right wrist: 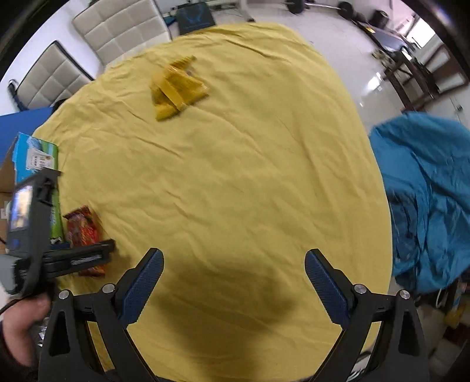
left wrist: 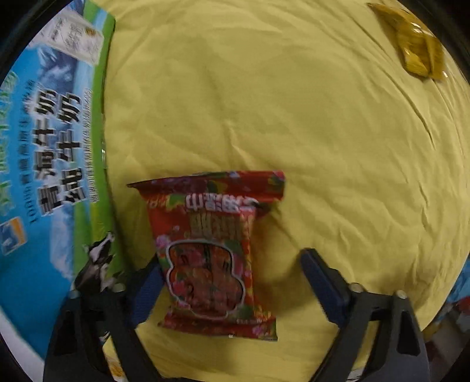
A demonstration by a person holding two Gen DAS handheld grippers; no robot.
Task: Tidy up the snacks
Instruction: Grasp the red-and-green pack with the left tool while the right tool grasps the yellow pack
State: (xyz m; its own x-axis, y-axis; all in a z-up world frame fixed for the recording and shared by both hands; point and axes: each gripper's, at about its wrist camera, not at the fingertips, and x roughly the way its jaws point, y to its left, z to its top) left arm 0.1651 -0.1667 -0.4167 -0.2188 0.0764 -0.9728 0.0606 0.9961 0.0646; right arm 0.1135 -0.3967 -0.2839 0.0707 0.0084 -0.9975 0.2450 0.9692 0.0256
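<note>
The right gripper [right wrist: 233, 264], nearest the lens in its own view, hangs spread wide with nothing between its blue pads [right wrist: 144, 282], above the yellow cloth [right wrist: 235, 176] that covers the round bench. The left gripper [left wrist: 232, 273] is also released, its fingers apart; the red snack packet [left wrist: 216, 252] lies flat on the cloth between them, close against the left finger and clear of the right one. In the right wrist view a hand [right wrist: 17, 323] holds that left gripper at the bench's left edge. Just left of the red packet stands a blue and green milk carton box [left wrist: 53, 147], its printed side facing the camera. Well apart, on the far side of the cloth, lies a loose heap of golden-yellow snack packets [right wrist: 176, 88]. A blue cloth bundle [right wrist: 426, 191] sits off the bench to the right, and two padded chairs [right wrist: 117, 26] stand behind it.
</note>
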